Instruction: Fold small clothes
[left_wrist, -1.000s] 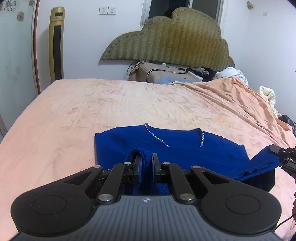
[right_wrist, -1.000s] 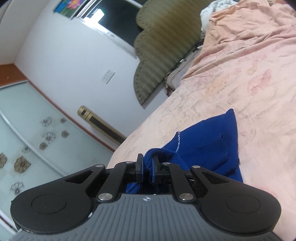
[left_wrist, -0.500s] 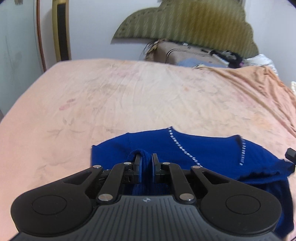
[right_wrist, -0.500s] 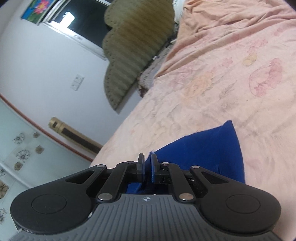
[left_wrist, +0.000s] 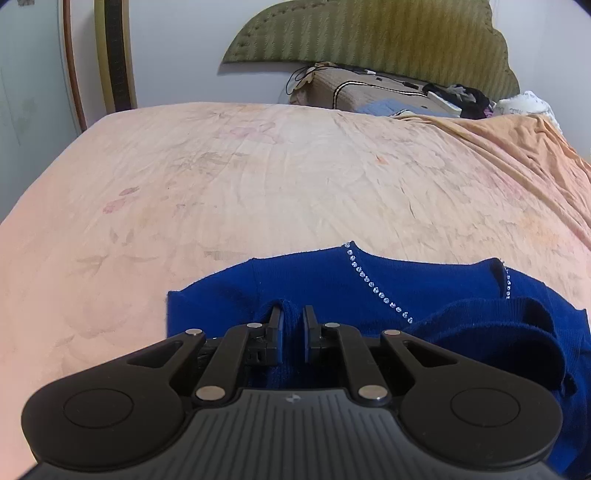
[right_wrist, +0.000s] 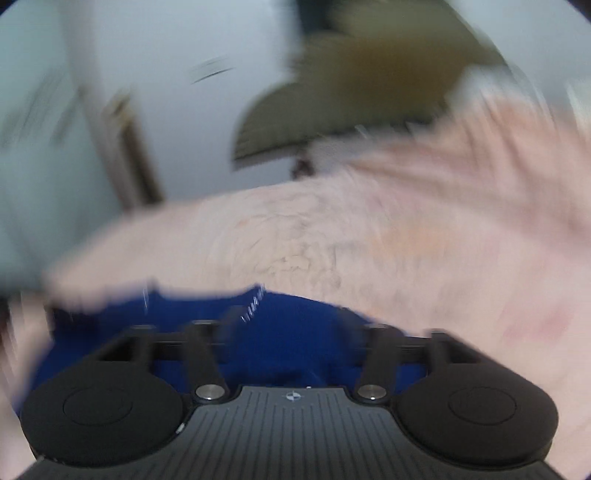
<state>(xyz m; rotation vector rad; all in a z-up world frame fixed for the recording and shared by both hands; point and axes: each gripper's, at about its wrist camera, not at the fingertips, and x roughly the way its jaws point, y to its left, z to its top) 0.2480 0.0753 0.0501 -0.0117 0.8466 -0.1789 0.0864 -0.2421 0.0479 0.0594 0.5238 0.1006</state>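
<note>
A small blue knitted top (left_wrist: 406, 295) with a rhinestone-trimmed neckline lies on the pink bed sheet (left_wrist: 258, 184), its lower part folded up over its body. My left gripper (left_wrist: 291, 325) is shut on a pinch of the blue fabric near the top's left side. In the blurred right wrist view the same blue top (right_wrist: 288, 321) lies under my right gripper (right_wrist: 288, 325). Its jaws are opening and stand wide apart, and nothing is pinched between the fingers.
A green padded headboard (left_wrist: 369, 33) stands against the far wall. A brown pillow (left_wrist: 362, 92), dark clothes (left_wrist: 458, 96) and a bunched orange sheet (left_wrist: 517, 147) sit at the far right. A gold-and-black column (left_wrist: 114, 55) stands at the far left.
My left gripper carried its pinch of fabric forward and lower, folding the top onto itself. My right gripper rolled upright and let go of the blue fabric, its fingers spreading wide.
</note>
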